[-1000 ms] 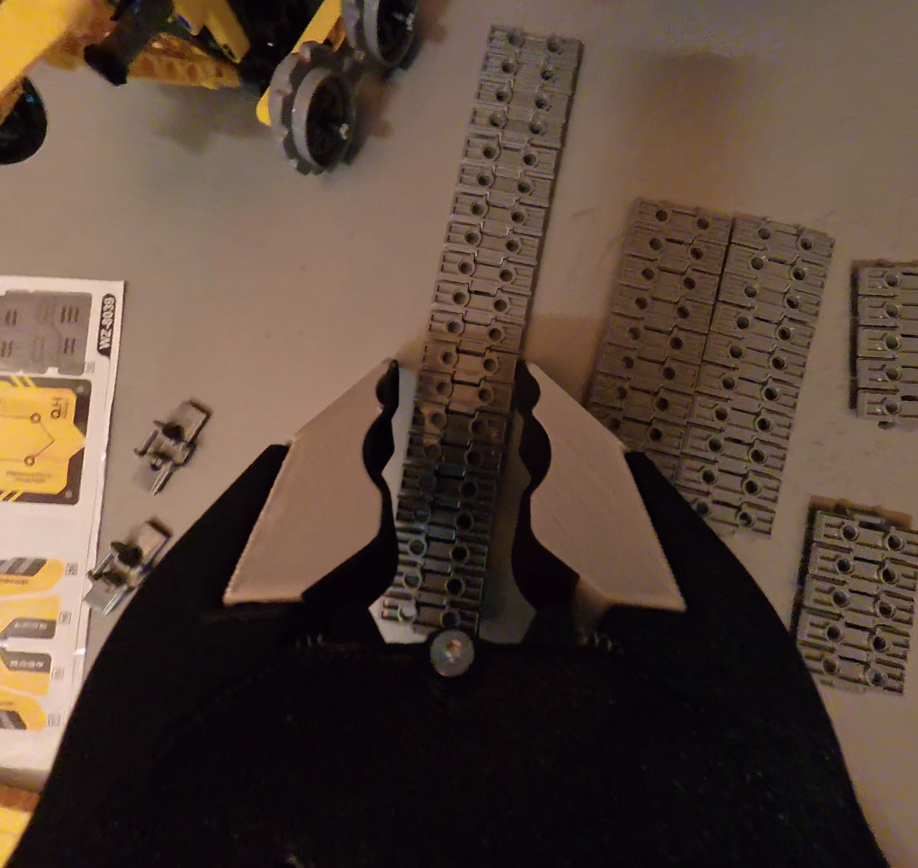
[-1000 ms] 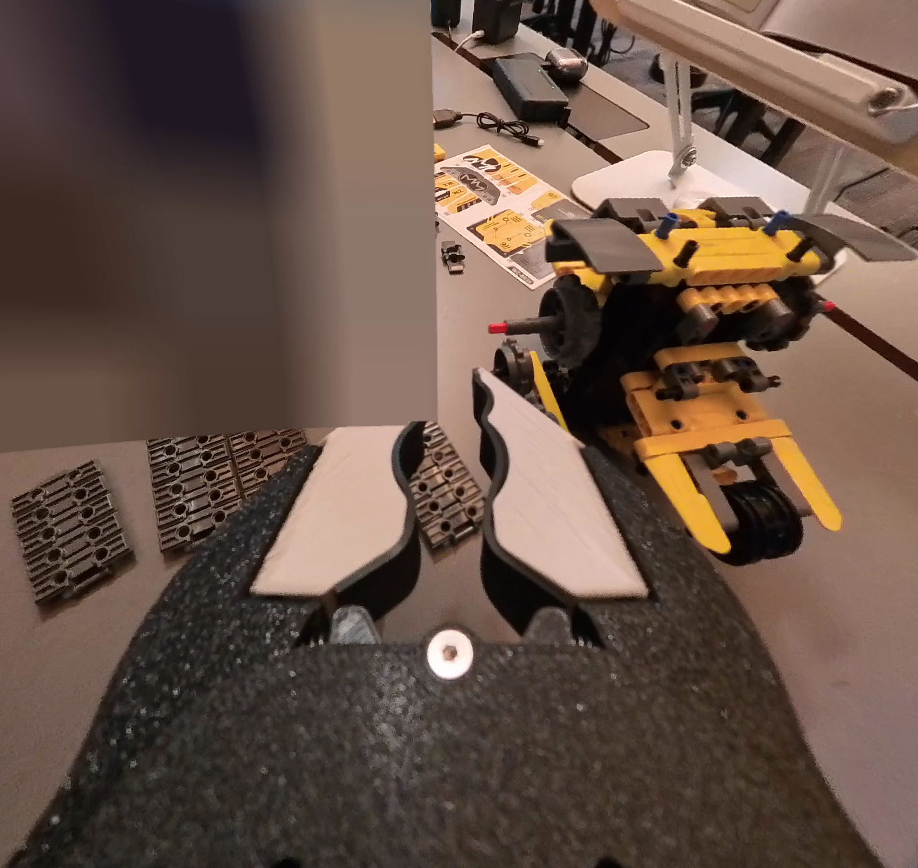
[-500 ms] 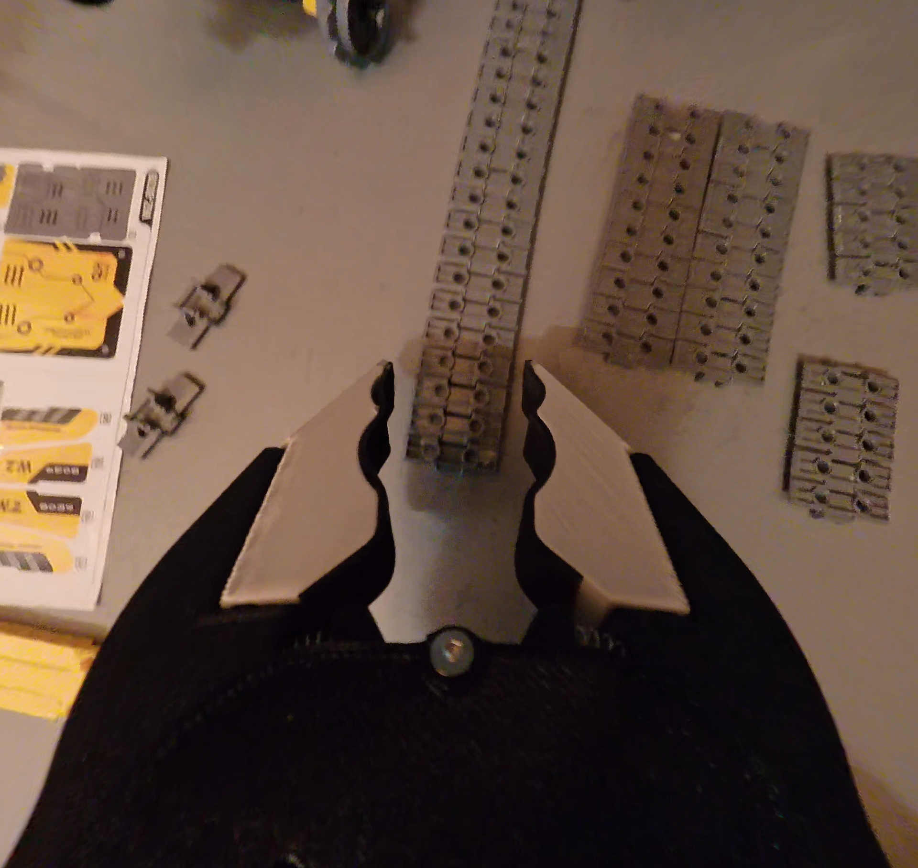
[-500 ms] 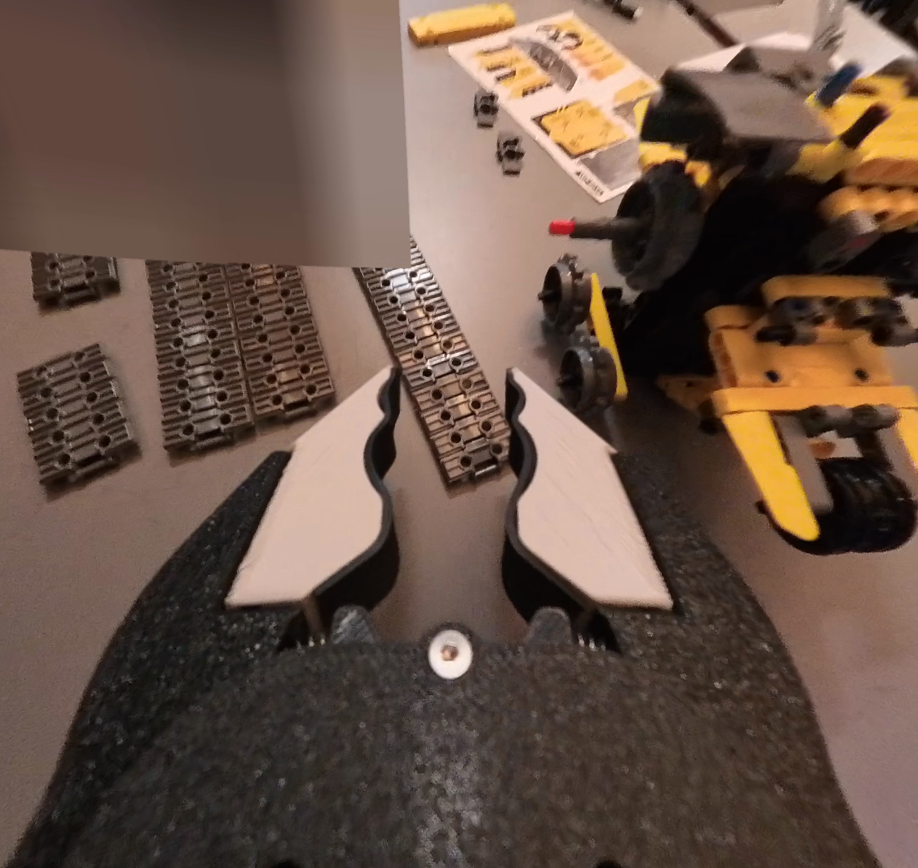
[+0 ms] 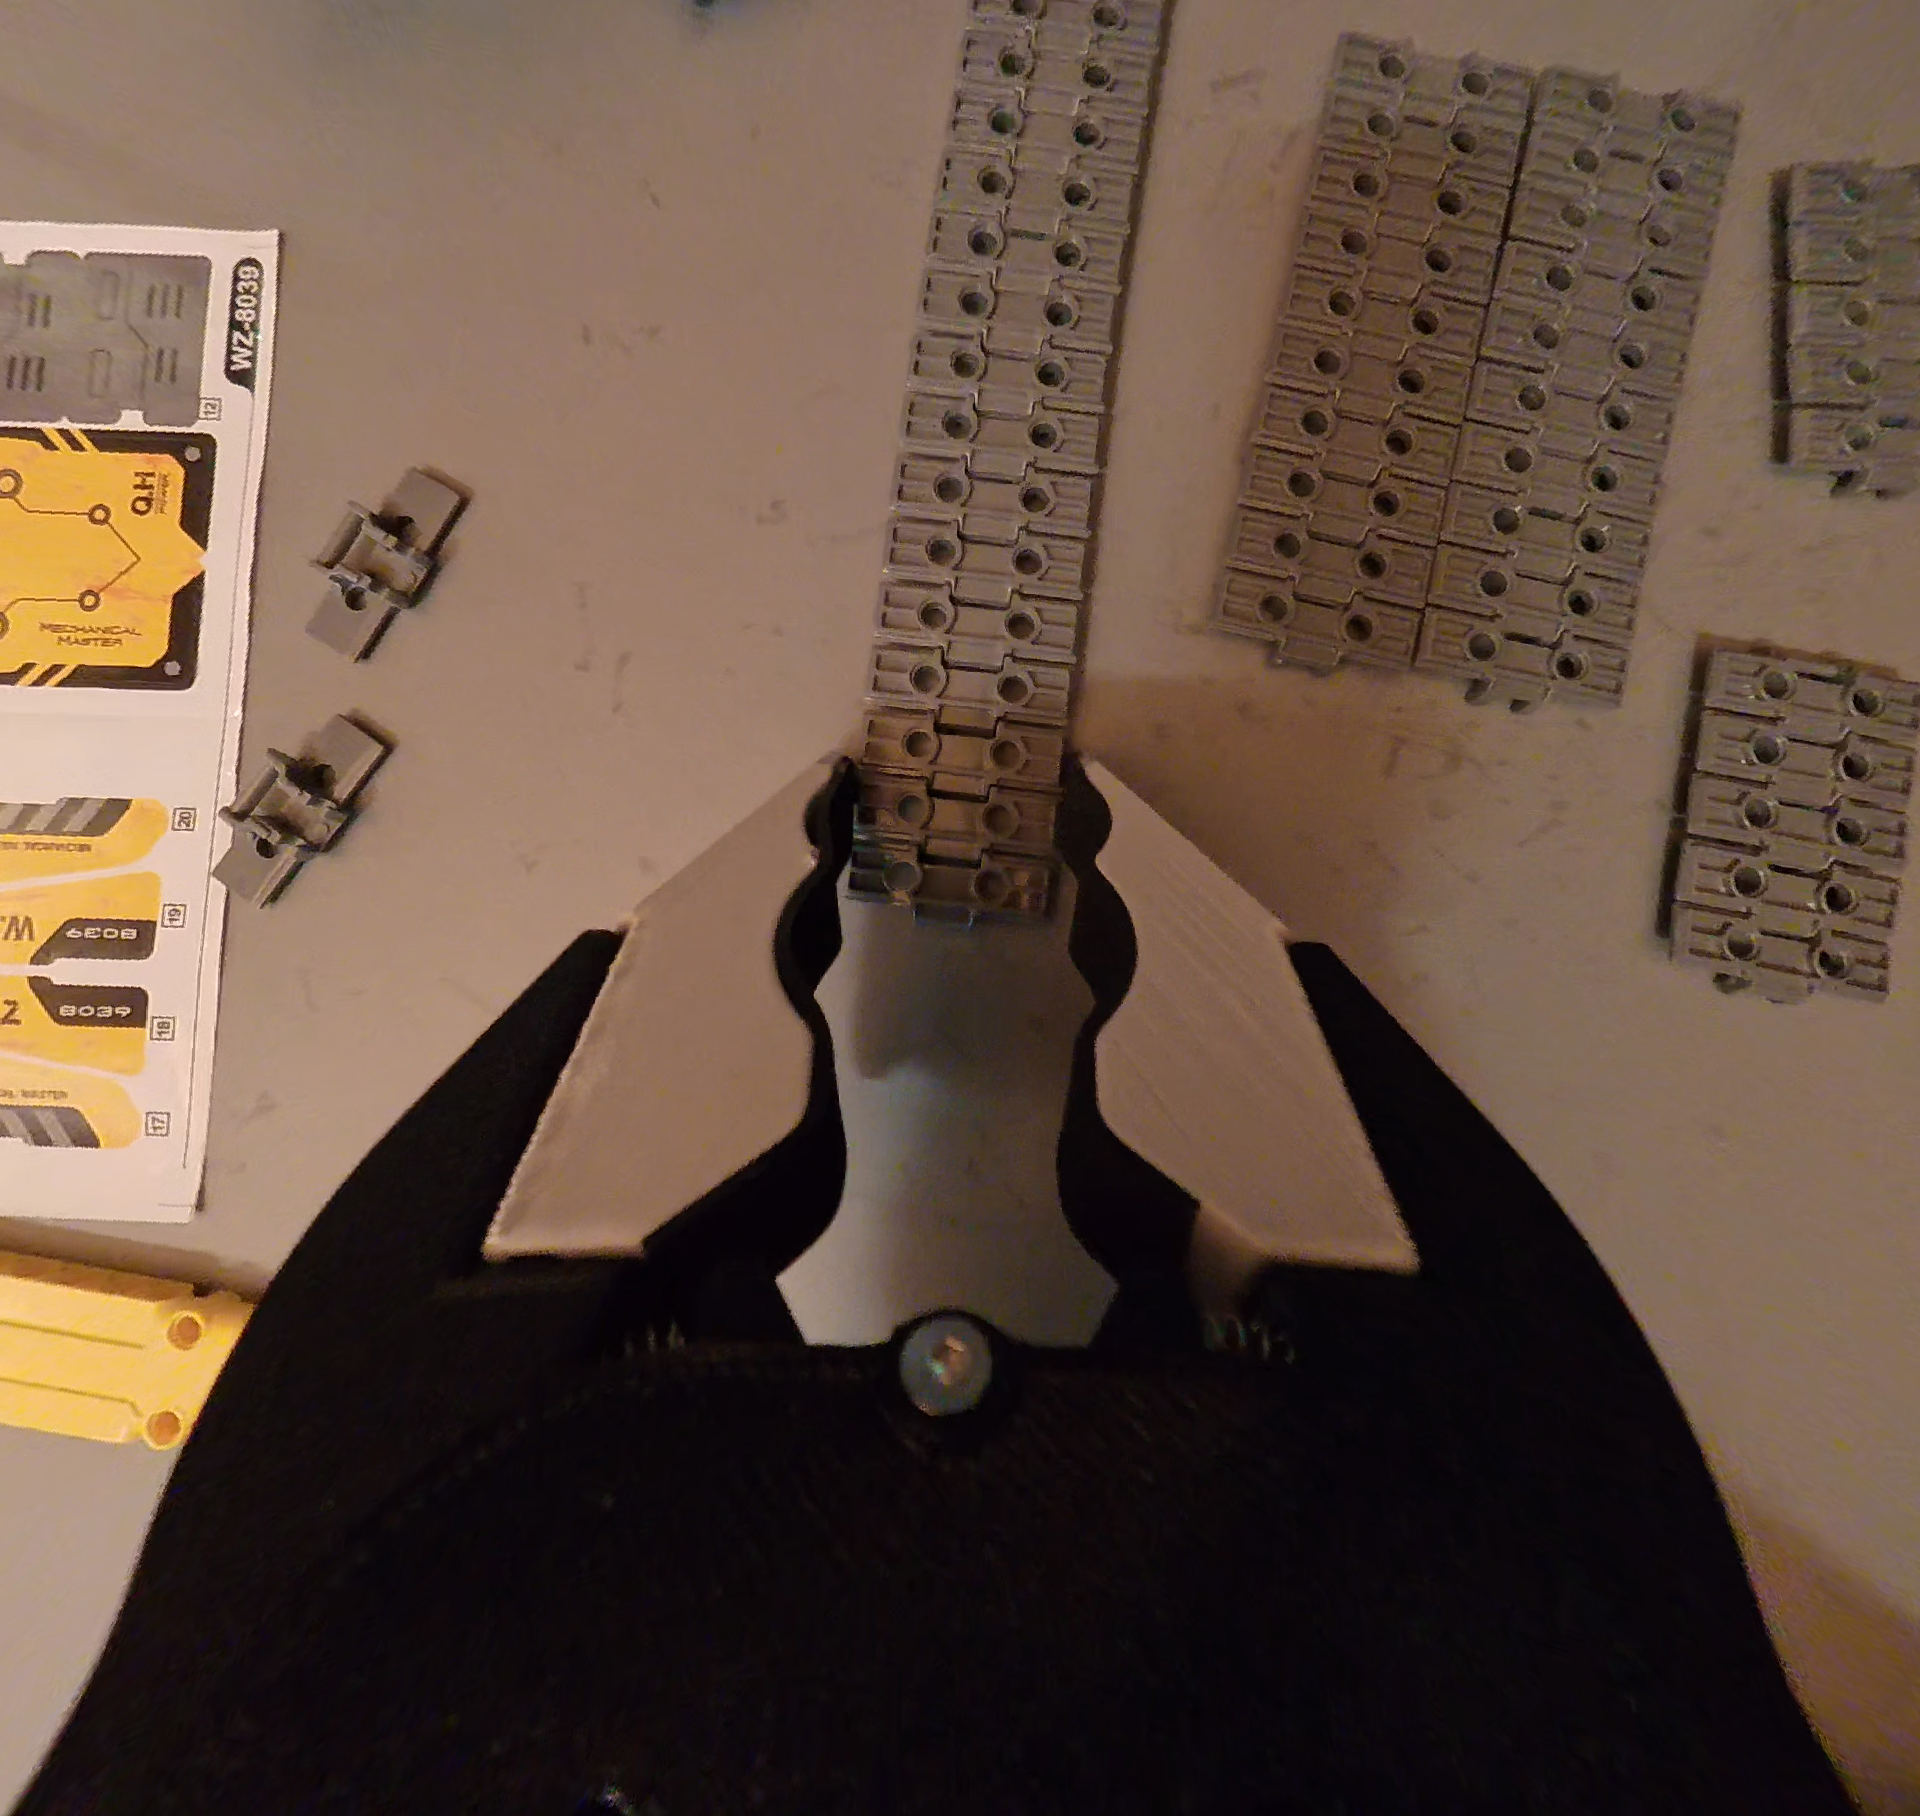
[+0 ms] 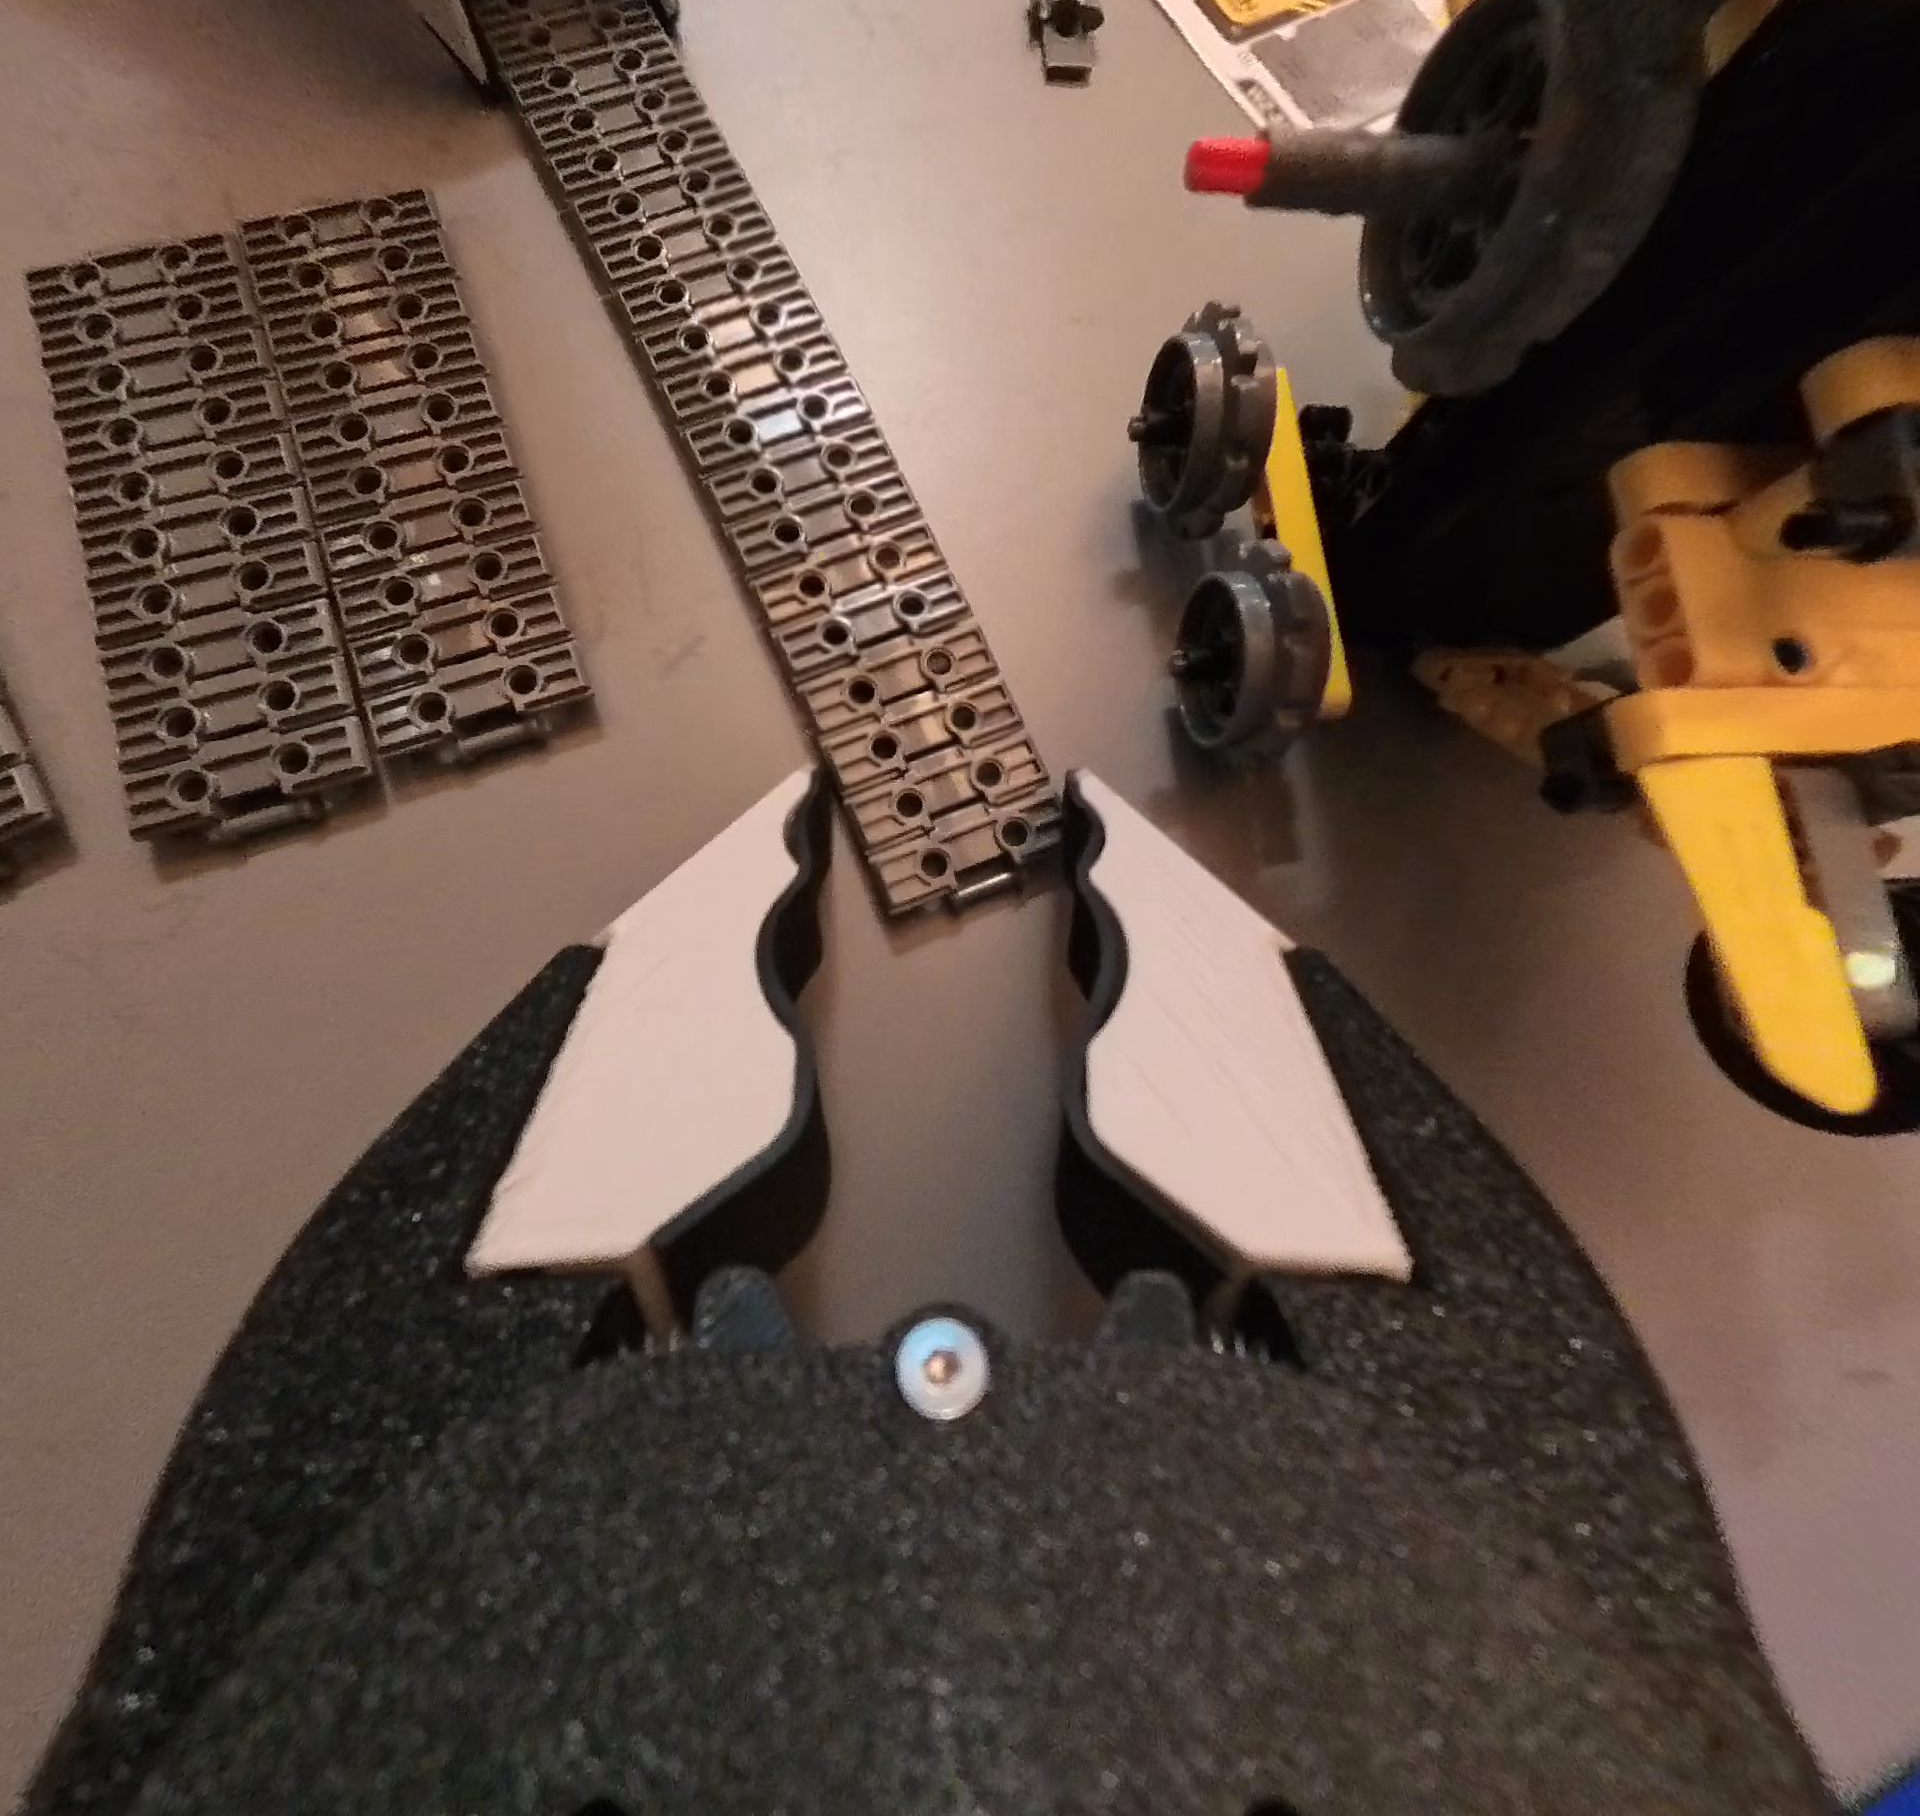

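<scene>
Left gripper [image 5: 958, 779]: pointed steeply down at the grey table [image 5: 623, 332], jaws spread wide. The near end of the long grey track strip [image 5: 1013, 395] lies between the fingertips, close to both; whether they press on it cannot be told. The strip lies flat and runs away to the far edge of the view.

Right gripper [image 6: 943, 790]: also tilted down toward the table, jaws spread wide. It straddles the opposite end of the same track strip [image 6: 748, 436], with the right fingertip [image 6: 1086, 810] at the strip's edge; a firm grip is not visible.

Surroundings, left wrist view: two shorter track sections [image 5: 1475, 364] lie side by side, right of the strip, with two small sections [image 5: 1792, 821] farther right. Two loose links [image 5: 384, 561] and a sticker sheet [image 5: 114, 706] lie left.

Surroundings, right wrist view: the yellow and black model vehicle [image 6: 1621, 478] stands right of the strip.
</scene>
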### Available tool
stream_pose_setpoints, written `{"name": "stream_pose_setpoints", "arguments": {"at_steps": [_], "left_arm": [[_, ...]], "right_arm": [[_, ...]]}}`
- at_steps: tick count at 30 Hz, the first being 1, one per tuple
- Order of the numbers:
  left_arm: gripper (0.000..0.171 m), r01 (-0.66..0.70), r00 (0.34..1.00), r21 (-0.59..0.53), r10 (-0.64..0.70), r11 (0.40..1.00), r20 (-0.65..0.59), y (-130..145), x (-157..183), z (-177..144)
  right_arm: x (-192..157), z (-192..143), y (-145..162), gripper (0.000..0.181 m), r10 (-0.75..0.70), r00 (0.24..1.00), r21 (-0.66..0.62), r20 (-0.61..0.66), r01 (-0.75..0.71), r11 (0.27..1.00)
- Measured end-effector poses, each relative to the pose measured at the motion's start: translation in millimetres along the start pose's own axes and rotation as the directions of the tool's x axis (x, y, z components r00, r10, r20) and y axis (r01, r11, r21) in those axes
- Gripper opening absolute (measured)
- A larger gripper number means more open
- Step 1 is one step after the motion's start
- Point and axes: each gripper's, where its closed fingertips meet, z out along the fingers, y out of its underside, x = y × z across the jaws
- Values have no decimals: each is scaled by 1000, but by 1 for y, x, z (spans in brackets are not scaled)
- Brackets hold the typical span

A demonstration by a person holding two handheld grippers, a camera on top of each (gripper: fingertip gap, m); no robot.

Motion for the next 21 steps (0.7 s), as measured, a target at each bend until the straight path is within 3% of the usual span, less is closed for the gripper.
{"name": "stream_pose_setpoints", "arguments": {"at_steps": [16, 21], "left_arm": [[40, 19, 1000, -17, -18, 1000, 22, 10, -7, -7], [44, 10, 999, -15, -10, 1000, 42, 9, -8, -10]], "right_arm": [[-6, 0, -1, 44, -28, 999, -1, 17, 28, 1000], [-19, -16, -29, 49, -53, 998, 123, 44, 47, 991]]}}
